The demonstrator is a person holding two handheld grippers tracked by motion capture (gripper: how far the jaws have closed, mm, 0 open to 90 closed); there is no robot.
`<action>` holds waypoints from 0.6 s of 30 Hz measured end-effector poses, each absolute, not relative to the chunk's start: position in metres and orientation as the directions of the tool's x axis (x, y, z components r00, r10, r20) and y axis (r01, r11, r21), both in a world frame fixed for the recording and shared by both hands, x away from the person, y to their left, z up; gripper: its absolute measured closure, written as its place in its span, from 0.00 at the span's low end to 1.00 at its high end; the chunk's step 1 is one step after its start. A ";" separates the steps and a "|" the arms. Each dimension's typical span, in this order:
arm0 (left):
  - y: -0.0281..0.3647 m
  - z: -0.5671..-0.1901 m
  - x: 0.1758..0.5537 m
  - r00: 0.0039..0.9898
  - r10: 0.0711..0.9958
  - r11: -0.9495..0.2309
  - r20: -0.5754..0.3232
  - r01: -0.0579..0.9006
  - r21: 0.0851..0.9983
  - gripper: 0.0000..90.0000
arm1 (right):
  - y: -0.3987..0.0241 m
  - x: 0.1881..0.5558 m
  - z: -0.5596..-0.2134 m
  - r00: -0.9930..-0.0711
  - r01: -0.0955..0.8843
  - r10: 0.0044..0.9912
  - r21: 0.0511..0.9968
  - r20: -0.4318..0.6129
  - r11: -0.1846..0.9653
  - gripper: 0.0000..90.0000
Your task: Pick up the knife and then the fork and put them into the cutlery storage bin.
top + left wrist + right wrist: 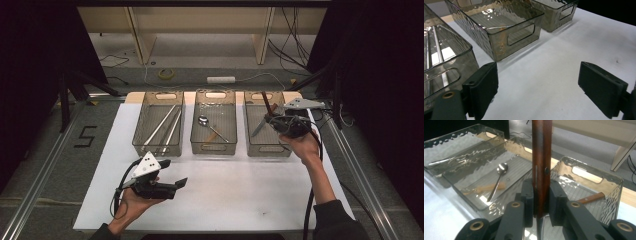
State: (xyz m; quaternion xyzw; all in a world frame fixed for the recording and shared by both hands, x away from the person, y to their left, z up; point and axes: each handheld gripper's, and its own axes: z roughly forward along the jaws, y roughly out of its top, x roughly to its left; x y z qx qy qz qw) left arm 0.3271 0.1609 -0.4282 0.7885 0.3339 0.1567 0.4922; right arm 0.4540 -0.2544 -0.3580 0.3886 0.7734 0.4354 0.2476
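High view, right gripper (274, 120): I see it held above the right-hand bin (251, 142), clamped on a knife (263, 118) with a brown wooden handle; the handle sticks up and away from me, the blade slants down toward the bin's left side.
High view, left gripper (181, 183): I have it low over the white table sheet (225, 190), near the front edge, jaws pointing right and spread apart with nothing between them.
High view, bins: three clear bins stand in a row; the left bin (142, 140) holds long metal rods, the middle bin (196, 137) holds a spoon (202, 120).
Left gripper view, jaws: both black pads stand wide apart over bare sheet; the middle bin sits ahead, the left bin with its rods just beside the left pad.
Right gripper view, grip: I see the pads pressed on both sides of the knife's wooden handle, which rises straight up, the metal blade showing below the pads.
Right gripper view, right-hand bin: another wooden-handled piece (591, 198) lies on its floor; the spoon rests in the middle bin beside it.
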 end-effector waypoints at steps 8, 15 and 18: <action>0.161 -0.428 0.327 0.727 0.681 -0.289 -0.084 0.372 0.882 0.18 | -0.252 0.466 -0.352 -0.565 0.393 0.824 0.867 -0.034 0.306 0.86; 0.161 -0.428 0.327 0.729 0.680 -0.291 -0.082 0.371 0.882 0.18 | -0.249 0.477 -0.350 -0.549 0.403 0.835 0.865 -0.032 0.298 0.86; 0.161 -0.428 0.327 0.729 0.679 -0.292 -0.082 0.371 0.882 0.18 | -0.247 0.481 -0.350 -0.546 0.403 0.837 0.862 -0.042 0.306 0.86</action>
